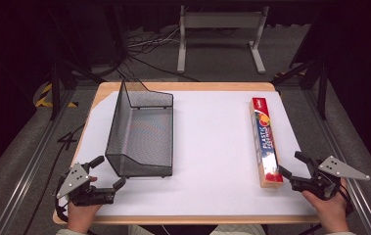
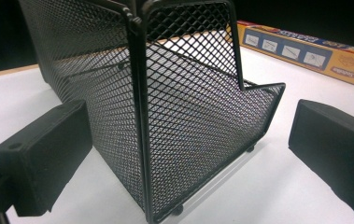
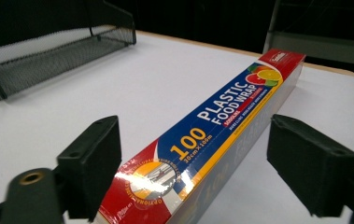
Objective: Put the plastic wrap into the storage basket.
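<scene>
Fingers spread wide and empty on both grippers, the right gripper [image 1: 298,168] lines up on the long, light, stiff cardboard plastic-wrap box [image 3: 212,135], best pinched across its narrow near end.

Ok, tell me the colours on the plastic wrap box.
The plastic wrap box is blue, with red ends and a yellow edge; clearest in the right gripper view.

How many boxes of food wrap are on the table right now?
1. The plastic food wrap box lies lengthwise on the table's right side, near end between the open jaws of the right gripper. The mesh tray looks empty.
</scene>
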A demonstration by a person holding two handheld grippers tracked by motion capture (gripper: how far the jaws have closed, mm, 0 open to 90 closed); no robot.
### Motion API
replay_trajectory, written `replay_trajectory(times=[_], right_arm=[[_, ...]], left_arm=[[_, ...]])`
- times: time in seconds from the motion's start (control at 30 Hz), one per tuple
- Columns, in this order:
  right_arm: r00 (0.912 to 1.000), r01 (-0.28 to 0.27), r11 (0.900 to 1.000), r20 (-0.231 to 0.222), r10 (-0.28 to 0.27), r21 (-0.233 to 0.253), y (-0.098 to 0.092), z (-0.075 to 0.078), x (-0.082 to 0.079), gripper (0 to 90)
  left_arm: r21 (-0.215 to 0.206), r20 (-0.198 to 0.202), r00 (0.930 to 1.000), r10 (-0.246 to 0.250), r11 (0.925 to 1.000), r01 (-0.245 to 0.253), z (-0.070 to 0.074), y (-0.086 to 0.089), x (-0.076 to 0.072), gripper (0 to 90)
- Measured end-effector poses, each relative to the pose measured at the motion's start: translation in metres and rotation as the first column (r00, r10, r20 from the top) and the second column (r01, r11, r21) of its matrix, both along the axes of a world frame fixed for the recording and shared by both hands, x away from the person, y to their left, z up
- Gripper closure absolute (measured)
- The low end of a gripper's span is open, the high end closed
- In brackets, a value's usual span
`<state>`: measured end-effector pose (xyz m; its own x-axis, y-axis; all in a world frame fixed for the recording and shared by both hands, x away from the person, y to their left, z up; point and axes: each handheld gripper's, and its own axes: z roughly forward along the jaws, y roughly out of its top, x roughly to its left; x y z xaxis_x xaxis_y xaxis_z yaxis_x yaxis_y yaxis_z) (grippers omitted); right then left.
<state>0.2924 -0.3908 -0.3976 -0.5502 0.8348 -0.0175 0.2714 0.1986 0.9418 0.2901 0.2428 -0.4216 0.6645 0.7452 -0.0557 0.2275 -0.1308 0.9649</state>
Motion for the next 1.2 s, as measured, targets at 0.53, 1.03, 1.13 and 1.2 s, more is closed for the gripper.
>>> replay_trajectory(times=[0.53, 1.03, 1.13, 1.2], right_arm=[[0.9986, 0.001, 1.0, -0.054, -0.001, 0.006, 0.016, 0.036, 0.03, 12.1], [0.9904, 0.023, 0.999, -0.136, -0.028, -0.036, 0.033, 0.053, 0.063, 14.4], [0.9879, 0.035, 0.998, -0.149, -0.042, -0.052, 0.036, 0.056, 0.071, 14.4], [0.9863, 0.049, 0.997, -0.155, -0.058, -0.06, 0.038, 0.058, 0.077, 14.4]], left_arm=[[0.01, -0.011, 0.9996, 0.027, 0.9996, -0.027, -0.002, 0.001, 0.0, 0.3], [0.023, -0.017, 0.9997, 0.017, 0.9996, -0.016, -0.004, -0.001, 0.0, 0.2], [0.022, -0.013, 0.9998, 0.016, 0.9996, -0.016, -0.004, -0.001, 0.0, 0.2], [0.026, -0.011, 0.9998, 0.015, 0.9996, -0.015, -0.004, -0.001, 0.0, 0.2]])
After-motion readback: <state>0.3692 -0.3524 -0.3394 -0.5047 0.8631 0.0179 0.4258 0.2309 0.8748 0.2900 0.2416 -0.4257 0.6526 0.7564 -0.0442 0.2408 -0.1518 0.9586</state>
